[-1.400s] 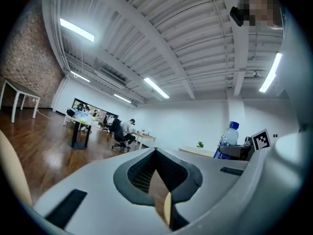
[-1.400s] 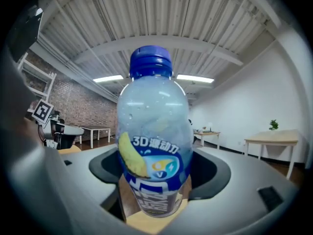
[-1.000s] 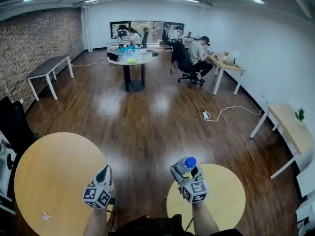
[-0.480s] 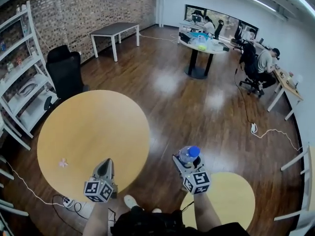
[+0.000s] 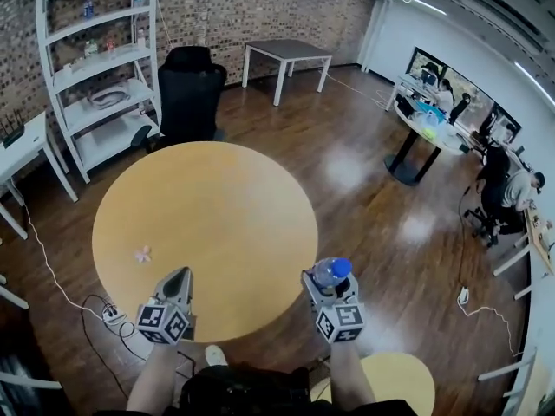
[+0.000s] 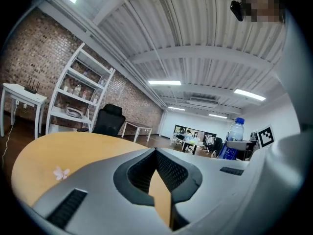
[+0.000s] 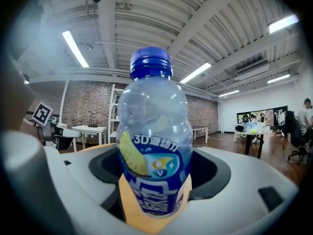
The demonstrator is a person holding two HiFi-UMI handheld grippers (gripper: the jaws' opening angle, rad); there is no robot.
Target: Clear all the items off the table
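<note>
Large round table (image 5: 208,224) now dead ahead, previously off left.

Bright, even light from ceiling strip lights (image 6: 165,82), plus daylight from far window (image 5: 432,66) at right of head view. Soft glare patches on wood floor (image 5: 342,170). Weak, diffuse shadows only. Heavy fisheye bending toward edges in all views; dark vignette corners in both gripper views. Close bottle (image 7: 154,146) label sharp and readable; background slightly soft.
</note>
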